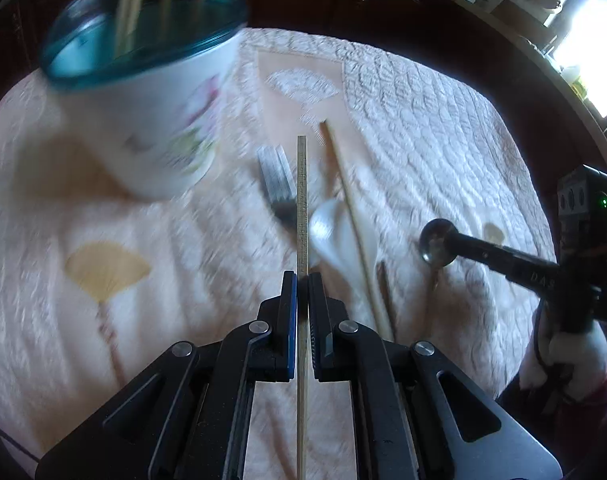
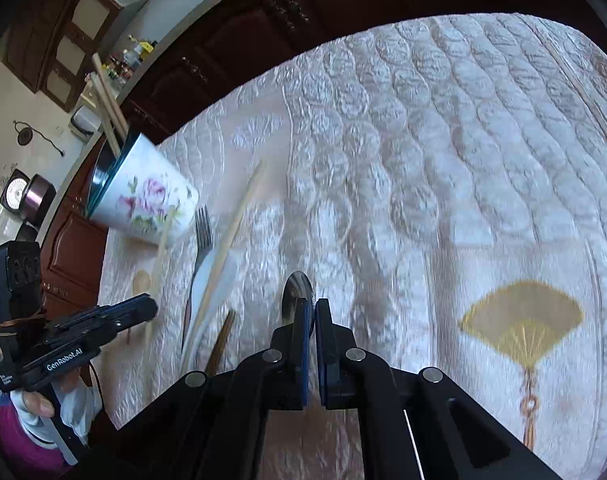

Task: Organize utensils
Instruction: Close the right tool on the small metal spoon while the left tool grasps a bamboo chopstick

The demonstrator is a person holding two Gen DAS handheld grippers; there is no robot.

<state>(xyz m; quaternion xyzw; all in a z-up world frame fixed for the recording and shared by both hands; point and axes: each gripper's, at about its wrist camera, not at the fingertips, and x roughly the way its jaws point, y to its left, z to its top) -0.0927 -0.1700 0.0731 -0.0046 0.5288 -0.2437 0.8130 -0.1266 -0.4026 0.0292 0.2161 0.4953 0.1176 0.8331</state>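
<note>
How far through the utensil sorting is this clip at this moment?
Partly done. A few chopsticks already stand in the floral cup. In hand: the left gripper is shut on a chopstick, and the right gripper is shut on a metal spoon. Left on the tablecloth: a fork, a white spoon, another chopstick and a dark stick.

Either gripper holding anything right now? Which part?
Left gripper: chopstick, pinched partway along its shaft. Right gripper: metal spoon, gripped just below the bowl.
</note>
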